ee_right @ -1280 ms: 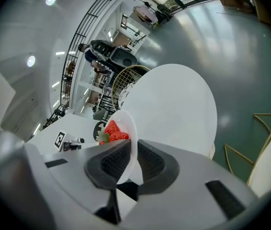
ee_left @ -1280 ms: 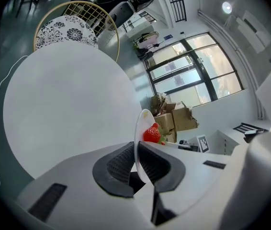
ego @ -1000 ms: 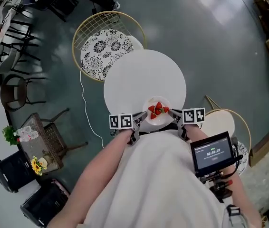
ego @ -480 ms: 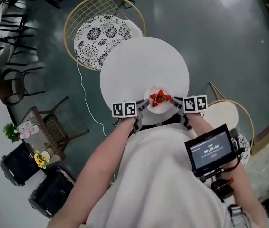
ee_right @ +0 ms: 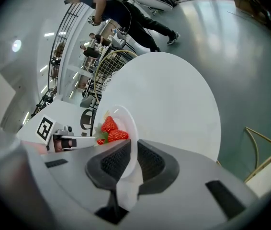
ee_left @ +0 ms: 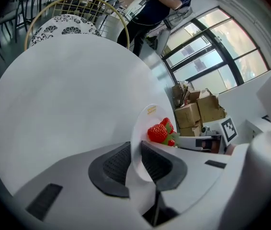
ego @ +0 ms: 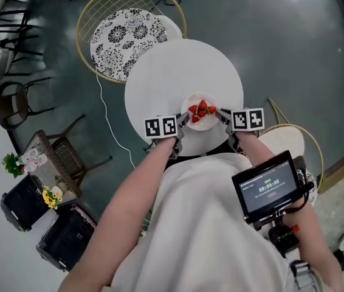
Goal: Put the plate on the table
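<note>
A small white plate with red strawberries is held over the near part of the round white table. My left gripper is shut on the plate's left rim, and my right gripper is shut on its right rim. The strawberries show just past the left jaws, and the strawberries appear beside the right jaws too. From these views I cannot tell whether the plate touches the tabletop.
A wire chair with a patterned cushion stands behind the table at the left. Another wire chair is at the right. Dark chairs and black bins line the left side. A person stands beyond the table.
Both grippers have carried the plate forward, from the table's near edge to farther over the tabletop. Their hold on the rim is unchanged.
</note>
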Demonstrator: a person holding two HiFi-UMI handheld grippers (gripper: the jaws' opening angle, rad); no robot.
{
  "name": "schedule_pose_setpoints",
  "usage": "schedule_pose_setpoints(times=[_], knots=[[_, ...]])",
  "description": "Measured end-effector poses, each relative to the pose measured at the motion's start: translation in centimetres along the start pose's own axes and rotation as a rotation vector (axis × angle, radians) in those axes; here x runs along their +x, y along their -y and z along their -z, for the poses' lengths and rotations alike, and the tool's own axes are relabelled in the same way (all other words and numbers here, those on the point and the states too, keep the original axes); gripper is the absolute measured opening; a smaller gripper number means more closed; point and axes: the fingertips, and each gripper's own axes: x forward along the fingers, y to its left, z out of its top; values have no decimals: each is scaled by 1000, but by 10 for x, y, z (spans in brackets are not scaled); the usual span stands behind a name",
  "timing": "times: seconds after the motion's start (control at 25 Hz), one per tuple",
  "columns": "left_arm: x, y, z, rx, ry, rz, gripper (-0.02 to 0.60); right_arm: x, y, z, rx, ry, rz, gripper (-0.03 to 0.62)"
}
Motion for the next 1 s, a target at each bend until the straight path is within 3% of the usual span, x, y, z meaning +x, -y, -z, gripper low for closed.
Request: schedule_pose_setpoints(times=[0.2,0.4,1.0], knots=[[4,-8,-13,32,2,-60,57,8,0,-16,-59,22,25,40],[8,-19,-11,153,-56,-142,60,16,0,-15,-151,-15,75,40],[9,-19,-10,179,-93,-188,69,17,3,-12,-263,-40,153,43]])
